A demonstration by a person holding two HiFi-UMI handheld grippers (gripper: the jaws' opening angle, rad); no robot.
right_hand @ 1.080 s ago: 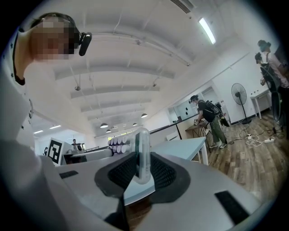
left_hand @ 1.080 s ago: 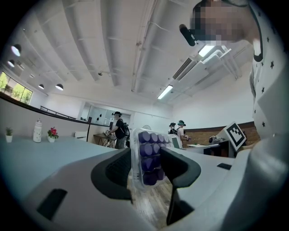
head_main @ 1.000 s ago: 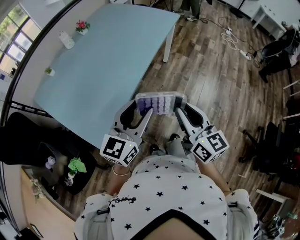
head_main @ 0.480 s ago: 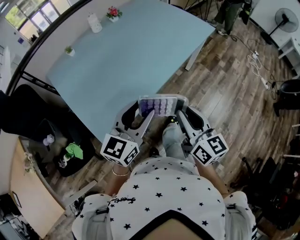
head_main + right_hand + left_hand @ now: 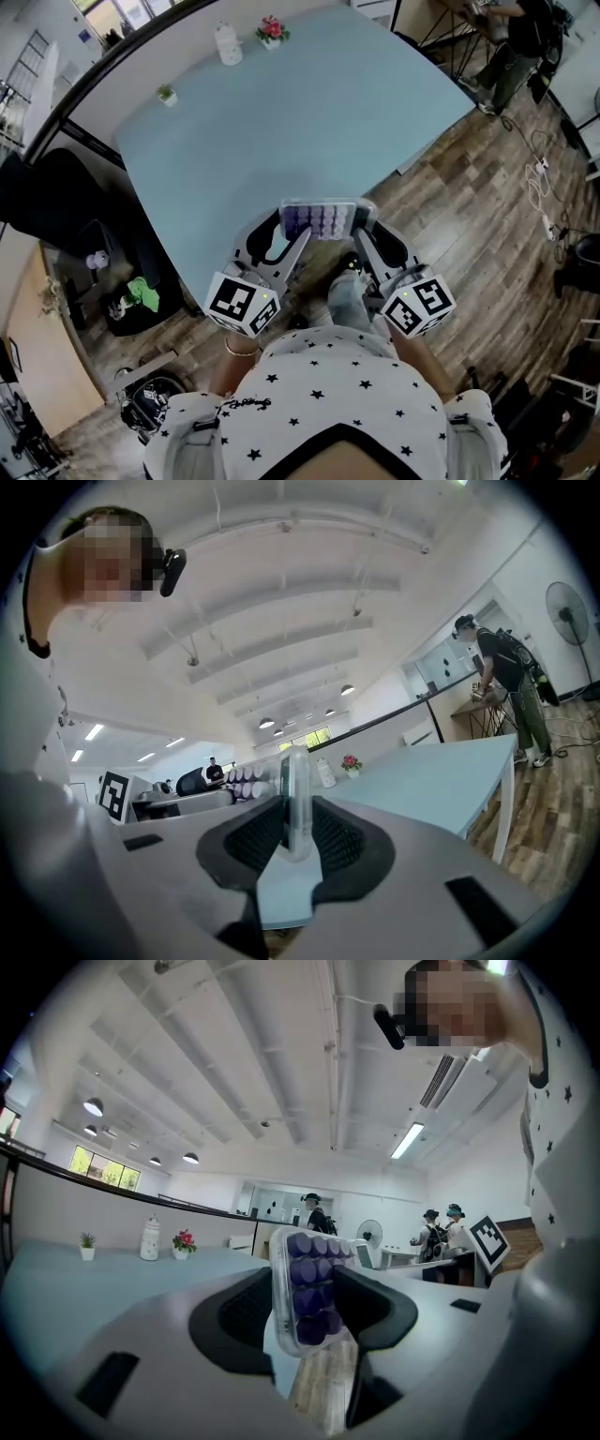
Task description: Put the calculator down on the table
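Pot, small, far side of table: holds pink flowers.
Second pot, smaller, same far edge, well apart from the first: holds a green sprig.
White jar, just beside the flower pot: upright, contents not visible.
Dark bin or bag, on the floor left of the table: holds a green item; kind not clear.

Calculator, clear case, purple keys: carried in the air at the table's near edge, keys up in the head view, not resting on the top.
Left gripper: clamped on the calculator's left end, over the tabletop.
Right gripper: clamped on the calculator's right end, thin edge pinched between the dark pads, over the wooden floor.

Against one second ago:
- calculator then over bare floor, clear of the table's edge; now level with that edge.
- table then up and left in the head view; now central, directly ahead of both grippers.
- pots and jar shifted from upper left to top centre of the view.
- both grips unchanged, same ends held.
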